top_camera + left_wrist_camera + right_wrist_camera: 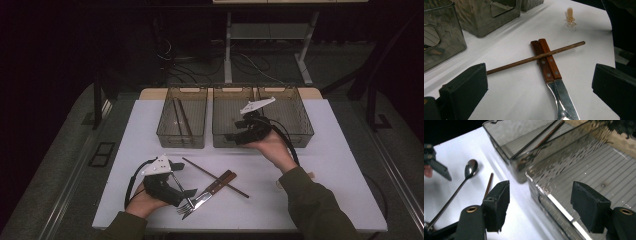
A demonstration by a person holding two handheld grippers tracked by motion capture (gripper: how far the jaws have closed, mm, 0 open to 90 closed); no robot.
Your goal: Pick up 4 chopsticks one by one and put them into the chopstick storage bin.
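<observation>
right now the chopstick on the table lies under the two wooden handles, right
No. The chopstick lies across the top of the two wooden handles, not under them; the left gripper view shows it crossing over both.

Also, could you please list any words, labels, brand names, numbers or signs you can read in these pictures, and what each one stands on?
None: no readable text anywhere.
Wooden handles of the knife and fork: rivets, no brand mark.
Chopstick, spoon: plain.
Smoky plastic bins: no labels.
White table, both grippers: no lettering.
</observation>
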